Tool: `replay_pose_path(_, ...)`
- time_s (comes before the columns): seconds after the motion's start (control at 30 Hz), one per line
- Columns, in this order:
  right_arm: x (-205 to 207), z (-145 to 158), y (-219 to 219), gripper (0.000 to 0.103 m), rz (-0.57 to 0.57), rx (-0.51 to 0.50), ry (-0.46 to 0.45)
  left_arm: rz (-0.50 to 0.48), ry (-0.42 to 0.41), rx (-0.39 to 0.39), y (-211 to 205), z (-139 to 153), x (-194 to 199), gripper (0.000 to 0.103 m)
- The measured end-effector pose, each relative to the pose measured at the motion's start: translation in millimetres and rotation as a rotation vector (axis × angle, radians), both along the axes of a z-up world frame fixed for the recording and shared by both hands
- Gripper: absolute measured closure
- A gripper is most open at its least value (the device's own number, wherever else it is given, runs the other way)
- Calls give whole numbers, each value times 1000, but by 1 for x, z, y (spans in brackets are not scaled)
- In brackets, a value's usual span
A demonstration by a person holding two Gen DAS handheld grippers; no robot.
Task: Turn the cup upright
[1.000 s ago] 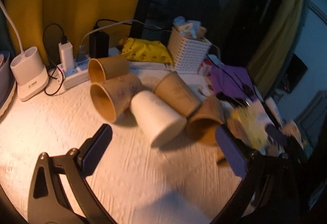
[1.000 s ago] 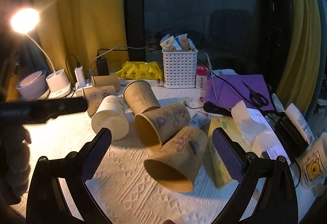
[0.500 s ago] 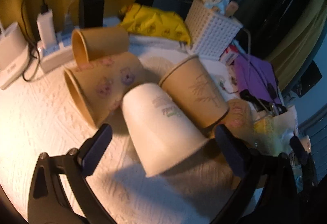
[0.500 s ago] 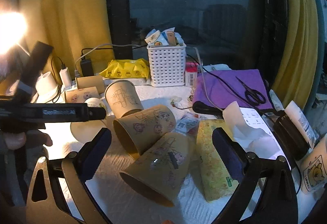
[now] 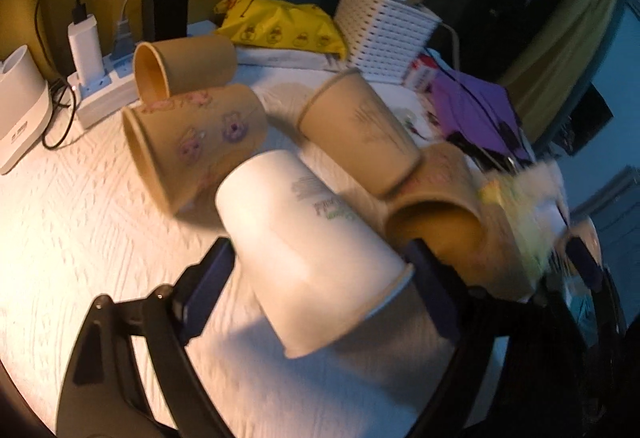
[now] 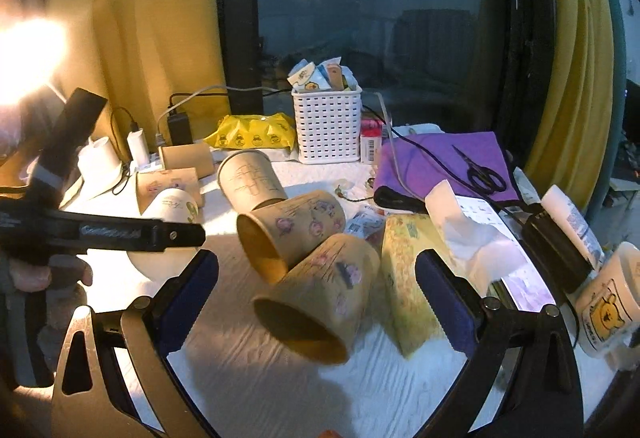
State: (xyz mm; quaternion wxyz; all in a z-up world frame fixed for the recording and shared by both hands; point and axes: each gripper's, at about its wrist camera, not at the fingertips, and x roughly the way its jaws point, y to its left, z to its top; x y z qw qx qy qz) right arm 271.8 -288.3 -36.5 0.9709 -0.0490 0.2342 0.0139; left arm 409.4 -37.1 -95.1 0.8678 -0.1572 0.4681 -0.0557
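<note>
A white paper cup (image 5: 308,242) lies on its side on the white cloth, mouth toward the camera. My left gripper (image 5: 320,266) is open, with one finger on each side of the cup, close to its walls. In the right wrist view the white cup (image 6: 168,210) sits partly behind the left gripper's black body. Several brown paper cups lie on their sides around it; one (image 5: 356,126) stands upside down. My right gripper (image 6: 316,290) is open and empty, above a brown cup (image 6: 320,302) lying on its side.
A white basket (image 6: 326,126), a yellow packet (image 6: 252,132), a power strip with chargers (image 5: 100,86) and a lamp base (image 5: 20,114) line the back. A purple cloth with scissors (image 6: 480,170), a tissue pack (image 6: 408,278) and a Pooh cup (image 6: 608,302) lie right.
My left gripper has moved forward, so the white cup now sits between its fingers, which stand closer together. My right gripper has shifted slightly toward the brown cups.
</note>
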Motion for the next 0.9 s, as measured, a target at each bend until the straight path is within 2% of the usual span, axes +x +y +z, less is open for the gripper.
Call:
replay_pose_path(0.47, -82, -4, 38, 3, -29, -31, 8, -182, -46, 14, 23, 19, -141, 15)
replay_pose_path(0.77, -142, -30, 70, 3, 14, 29, 42, -356, -79, 137, 41, 16, -228, 15)
replay_pose_path(0.9, -165, -47, 82, 3, 33, 61, 63, -441, -109, 229, 43, 9, -250, 15)
